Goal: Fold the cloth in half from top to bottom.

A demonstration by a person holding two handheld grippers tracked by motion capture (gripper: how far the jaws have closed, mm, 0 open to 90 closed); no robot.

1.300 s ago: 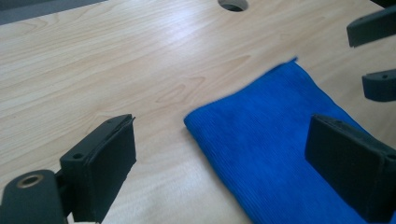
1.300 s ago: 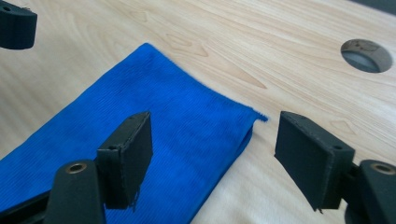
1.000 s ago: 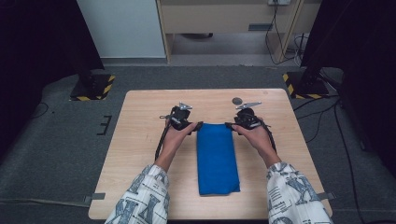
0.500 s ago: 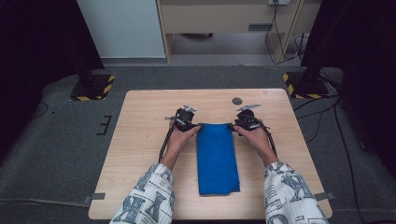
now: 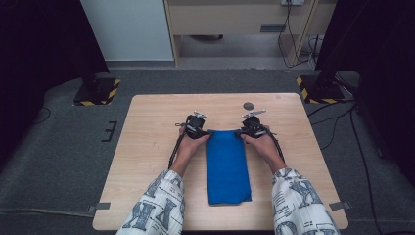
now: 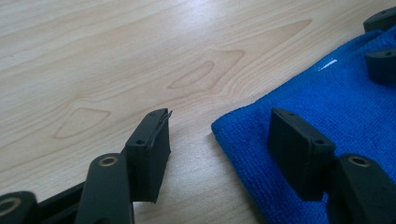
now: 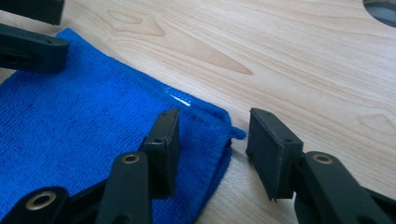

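Observation:
A blue towel (image 5: 227, 166) lies folded in a long strip on the wooden table (image 5: 151, 147). My left gripper (image 5: 208, 132) is at its far left corner and my right gripper (image 5: 240, 132) at its far right corner. In the left gripper view, the left gripper (image 6: 219, 119) straddles the towel corner (image 6: 243, 135), one jaw over bare wood and the other over the cloth. In the right gripper view, the right gripper (image 7: 214, 116) brackets the other corner (image 7: 219, 126) the same way. Both pairs of jaws have just been closing, with cloth between them but no pad pressing on it.
A small dark disc (image 5: 248, 105) is set in the table beyond the right gripper. Stand feet with yellow-black tape (image 5: 98, 91) sit on the grey floor at both far corners. A cable trails from each gripper along the forearms.
Both grippers have sunk a little onto the towel's far corners, and their jaws stand narrower than before. The towel has not moved.

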